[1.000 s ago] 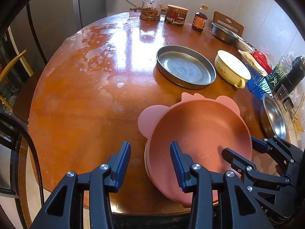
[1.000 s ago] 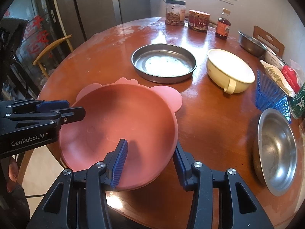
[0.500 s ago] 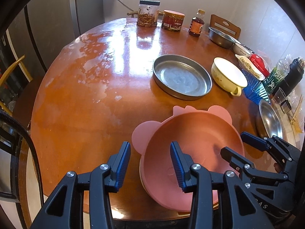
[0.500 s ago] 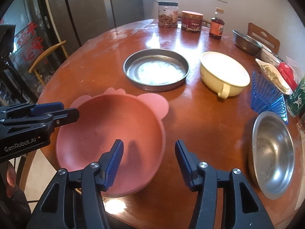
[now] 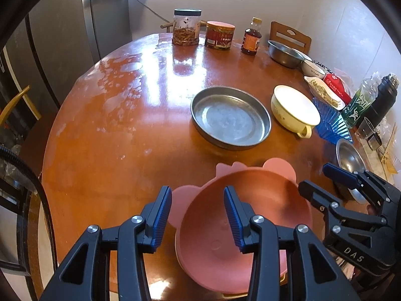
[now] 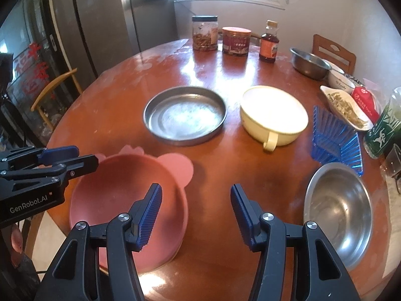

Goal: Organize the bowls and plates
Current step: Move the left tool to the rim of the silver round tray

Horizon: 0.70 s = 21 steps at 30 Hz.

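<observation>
My left gripper (image 5: 198, 219) hangs over the near edge of the desk (image 5: 120, 135) with its jaws apart and nothing pinched; the rim of the pink bowl (image 5: 250, 228) lies below the gap, but the pads do not press on it. My right gripper (image 6: 195, 214) is likewise released, its jaws spread over bare wood just right of that bowl, with only its left finger (image 6: 149, 215) overlapping the bowl's edge in view. The pink bowl, with rounded ears on its rim, sits at the near edge of the desk. Beyond it rests a flat steel pan (image 6: 185, 115), then a cream bowl with a handle (image 6: 274, 116) beside it. A steel bowl (image 6: 338, 213) sits near my right gripper, touching a blue ribbed dish (image 6: 333, 135). Jars and a bottle stand at the far side.
</observation>
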Tool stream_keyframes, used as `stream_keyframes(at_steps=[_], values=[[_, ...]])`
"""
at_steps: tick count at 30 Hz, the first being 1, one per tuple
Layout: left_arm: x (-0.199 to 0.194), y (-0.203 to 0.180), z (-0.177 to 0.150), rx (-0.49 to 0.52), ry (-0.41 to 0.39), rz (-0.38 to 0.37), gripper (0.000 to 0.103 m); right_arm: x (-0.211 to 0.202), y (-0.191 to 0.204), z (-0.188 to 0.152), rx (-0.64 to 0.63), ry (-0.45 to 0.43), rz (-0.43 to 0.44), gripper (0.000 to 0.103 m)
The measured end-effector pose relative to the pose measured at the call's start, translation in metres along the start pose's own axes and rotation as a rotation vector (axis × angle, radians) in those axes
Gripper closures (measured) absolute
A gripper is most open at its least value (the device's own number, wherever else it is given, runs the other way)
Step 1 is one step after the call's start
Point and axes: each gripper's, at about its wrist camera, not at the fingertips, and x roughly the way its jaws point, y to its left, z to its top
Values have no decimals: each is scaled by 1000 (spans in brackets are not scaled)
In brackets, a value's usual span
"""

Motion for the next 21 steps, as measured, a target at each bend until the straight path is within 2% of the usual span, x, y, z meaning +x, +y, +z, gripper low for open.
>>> stream_keyframes(at_steps=[9,17,21], values=[[5,-1,21,11,-13,19,60,1,-14,26,59,-43,6,44],[25,-4,49,30,-2,38,60,24,-23,50,111,-42,39,44],[37,-5,61,38,17,31,60,43,-27,60,125,-24,26,44]])
